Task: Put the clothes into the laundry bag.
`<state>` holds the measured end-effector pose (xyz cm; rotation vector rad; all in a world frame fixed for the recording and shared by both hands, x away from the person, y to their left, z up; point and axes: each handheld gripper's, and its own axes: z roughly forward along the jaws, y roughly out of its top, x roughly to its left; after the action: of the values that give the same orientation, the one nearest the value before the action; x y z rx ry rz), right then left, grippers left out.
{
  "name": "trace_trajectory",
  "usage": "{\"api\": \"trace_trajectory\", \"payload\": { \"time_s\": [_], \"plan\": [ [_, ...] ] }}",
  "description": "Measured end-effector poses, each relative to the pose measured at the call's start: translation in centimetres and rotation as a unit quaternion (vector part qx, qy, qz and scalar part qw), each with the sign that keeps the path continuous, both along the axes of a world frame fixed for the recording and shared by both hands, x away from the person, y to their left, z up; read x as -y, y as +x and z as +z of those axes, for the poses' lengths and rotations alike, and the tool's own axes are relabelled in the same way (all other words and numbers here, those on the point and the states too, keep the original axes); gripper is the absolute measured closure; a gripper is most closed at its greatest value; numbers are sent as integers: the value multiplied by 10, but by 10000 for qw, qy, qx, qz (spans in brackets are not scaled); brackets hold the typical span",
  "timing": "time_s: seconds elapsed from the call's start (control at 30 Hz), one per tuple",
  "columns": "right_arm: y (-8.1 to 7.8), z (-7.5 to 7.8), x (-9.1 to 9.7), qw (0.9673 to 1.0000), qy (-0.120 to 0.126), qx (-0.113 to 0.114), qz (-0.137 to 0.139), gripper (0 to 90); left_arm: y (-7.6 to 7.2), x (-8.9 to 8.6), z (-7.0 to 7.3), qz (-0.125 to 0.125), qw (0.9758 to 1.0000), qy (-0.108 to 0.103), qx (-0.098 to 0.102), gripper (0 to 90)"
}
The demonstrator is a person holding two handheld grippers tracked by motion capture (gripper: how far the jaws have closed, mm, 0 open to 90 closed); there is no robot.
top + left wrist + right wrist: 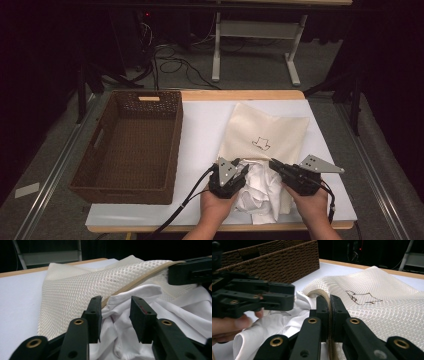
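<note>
On a white-covered table (205, 130), a crumpled white garment (257, 192) lies at the near edge, half inside a cream mesh bag (265, 132). Left gripper (116, 312), jaws apart, straddles the garment untouching; right gripper (329, 307) is clamped on the bag's zipper edge. A wicker basket (100, 150) sits left of the bag.

a lab or test room rather than a home: the worktop (210, 125) is a wooden board under a white sheet, set between metal rails (50, 165) on a grey floor. loose cables (170, 62) trail behind it, beside a white height-adjustable desk frame (255, 40) against dark surroundings.
</note>
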<state>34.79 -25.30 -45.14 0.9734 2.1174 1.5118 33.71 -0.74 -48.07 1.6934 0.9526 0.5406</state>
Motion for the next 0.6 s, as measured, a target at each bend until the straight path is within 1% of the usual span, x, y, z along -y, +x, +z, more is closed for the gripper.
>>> {"api": "trace_trajectory", "payload": {
  "time_s": [0.03, 0.1, 0.17, 0.23, 0.27, 0.3, 0.4, 0.47, 0.53, 0.6],
  "plan": [
    [0, 0, 0, 10000, 1, -2, -2, 880, 1, 2, 0, -20, 10000, 23, -28, 709],
    [0, 0, 1, 10000, 3, -13, -4, 881, 3, 5, -2, -12, 10000, 60, -68, 788],
    [0, -1, 1, 10000, 2, -11, -3, 880, 3, 9, -2, -55, 9999, 124, -52, 864],
    [0, -1, 2, 10000, -4, -11, -14, 881, 2, 13, -3, -166, 9996, 203, -54, 877],
    [1, -1, 2, 10000, -3, -11, -10, 881, 1, 15, -4, -208, 9995, 219, -63, 878],
    [1, -1, 1, 10000, 0, -17, -12, 880, 1, 17, -5, -200, 9994, 269, -61, 879],
    [1, -1, 1, 10000, -4, -15, 4, 881, 6, 20, -7, -166, 9992, 308, -174, 875],
    [1, -1, 0, 10000, -8, -21, -1, 880, 10, 24, -10, -126, 9990, 356, -229, 851],
    [1, -1, 1, 10000, -13, -18, 8, 881, 10, 22, -12, -139, 9991, 281, -300, 742],
    [1, -1, 2, 10000, 6, -37, 5, 880, 6, 18, -11, -177, 9995, 122, -233, 686]
  ]
}}
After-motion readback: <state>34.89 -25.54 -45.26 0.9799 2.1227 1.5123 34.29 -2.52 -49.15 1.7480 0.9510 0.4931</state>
